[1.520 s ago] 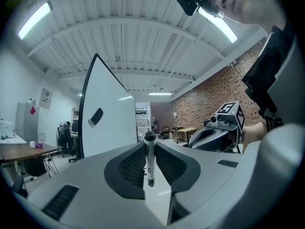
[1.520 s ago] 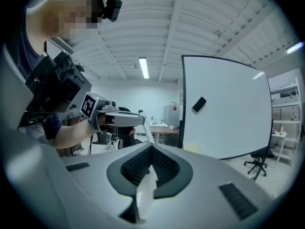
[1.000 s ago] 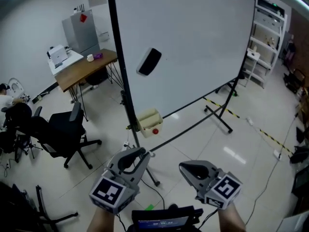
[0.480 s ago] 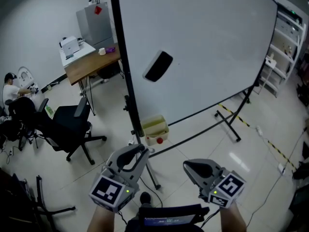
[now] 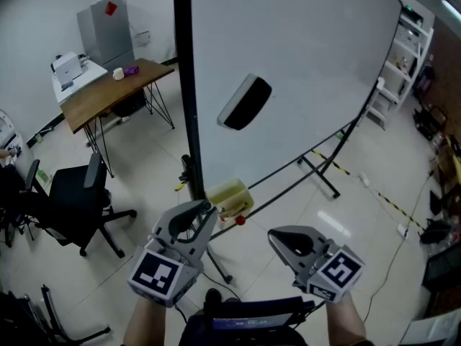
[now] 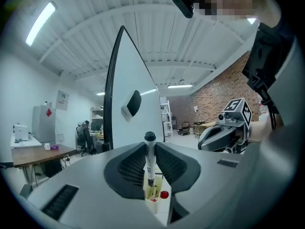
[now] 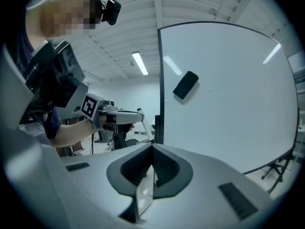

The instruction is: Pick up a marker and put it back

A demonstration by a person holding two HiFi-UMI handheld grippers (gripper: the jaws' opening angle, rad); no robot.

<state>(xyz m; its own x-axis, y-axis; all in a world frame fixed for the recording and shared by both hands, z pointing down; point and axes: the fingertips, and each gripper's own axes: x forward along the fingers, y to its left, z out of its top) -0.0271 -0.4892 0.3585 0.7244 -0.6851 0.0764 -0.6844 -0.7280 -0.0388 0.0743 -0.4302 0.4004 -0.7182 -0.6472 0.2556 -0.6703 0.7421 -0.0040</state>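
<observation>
Holder (image 5: 230,195) drew nearer, contents unclear; left fingers (image 6: 129,168) grasp marker (image 6: 150,157), right fingers (image 7: 137,168) clenched.

Left gripper (image 5: 196,215): jaws clamped on upright marker (image 6: 150,156). Right gripper (image 5: 282,238): jaws together, empty. Both held forward, side by side.

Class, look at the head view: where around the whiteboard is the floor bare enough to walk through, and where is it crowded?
Bare floor lies between the office chair and the whiteboard's post, and right of its stand foot, either side of the striped tape. Crowded: the far left by the chair and desk, and the shelving corner.
</observation>
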